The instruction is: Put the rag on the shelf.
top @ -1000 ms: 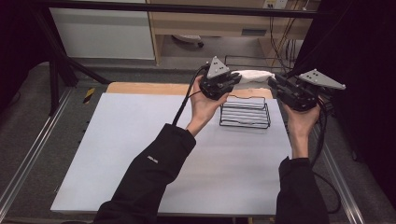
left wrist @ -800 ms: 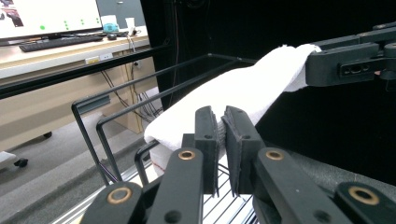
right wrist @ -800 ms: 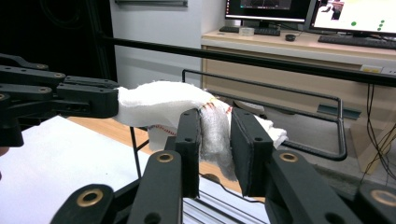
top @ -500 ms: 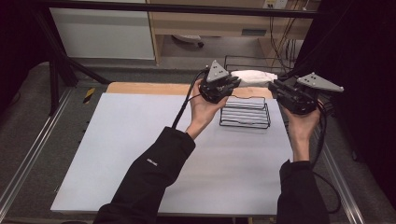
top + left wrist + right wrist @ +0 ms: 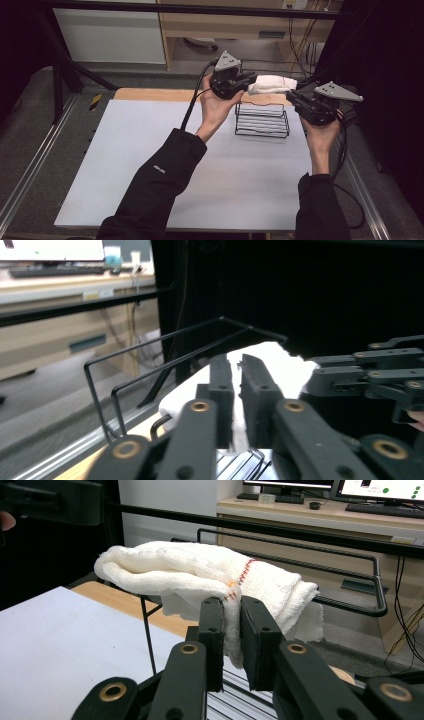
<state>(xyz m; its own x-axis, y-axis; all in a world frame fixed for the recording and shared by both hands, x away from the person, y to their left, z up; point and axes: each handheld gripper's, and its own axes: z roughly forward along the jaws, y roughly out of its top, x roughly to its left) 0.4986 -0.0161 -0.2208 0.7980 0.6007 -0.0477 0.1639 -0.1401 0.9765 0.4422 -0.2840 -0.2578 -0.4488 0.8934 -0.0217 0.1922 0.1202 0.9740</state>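
The left tongs (image 5: 246, 83) and the right tongs (image 5: 292, 95) hold a folded white cloth (image 5: 270, 83) between them in the air, above the far edge of the surface (image 5: 150, 165) and over a black wire rack (image 5: 262, 120) that stands near the far right corner; the cloth hangs clear of the rack's top wires, stretched from one pair of tongs to the other; in the right gripper view the right tongs (image 5: 231, 605) are nearly closed, pinching a hanging fold of the cloth (image 5: 200, 575) where a line of red and orange stitching runs down it, and their jaws have just been closing on that fold; in the left gripper view the left tongs (image 5: 239, 365) stand almost closed with only a thin gap, the white cloth (image 5: 280, 360) caught between the black pads, and the right tongs (image 5: 370, 375) reach in from the right side of that view; the rack's upper wire frame (image 5: 165, 347) runs behind the cloth there; the person's left hand (image 5: 217, 107) and right hand (image 5: 320, 137) grip the two tools from below, dark sleeves coming up from the near edge of the surface; a wooden board (image 5: 155, 94) lies along the far edge beneath the white sheet.
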